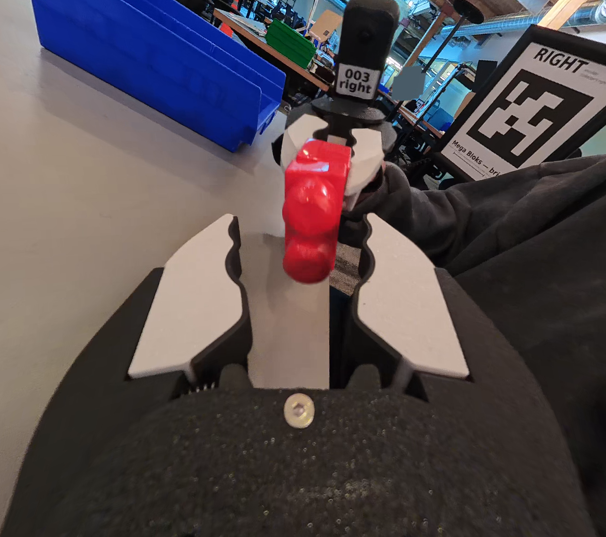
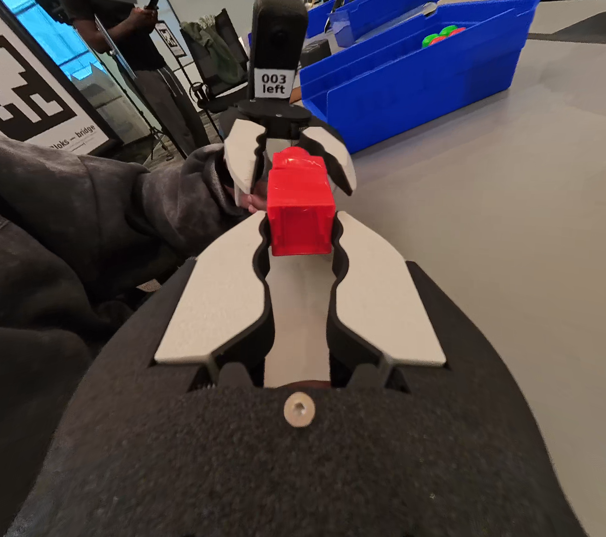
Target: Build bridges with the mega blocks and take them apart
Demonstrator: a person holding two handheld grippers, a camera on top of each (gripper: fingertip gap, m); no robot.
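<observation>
A red mega block with two round studs is clamped at its hollow base end between my right gripper's fingers. It is held in the air over the grey table's edge. In the left wrist view the block points its studs at me, held by the right gripper beyond it. My left gripper is open, its fingers on either side of the stud end without touching it. It also shows in the right wrist view, facing me, open around the block's far end.
A blue plastic bin stands on the table, with green and red blocks inside; it shows in the left wrist view at the back left. A black-and-white marker sign stands off the table. The operator's dark sleeves and people behind are in view. Left and right tips are no more than a few centimetres apart.
</observation>
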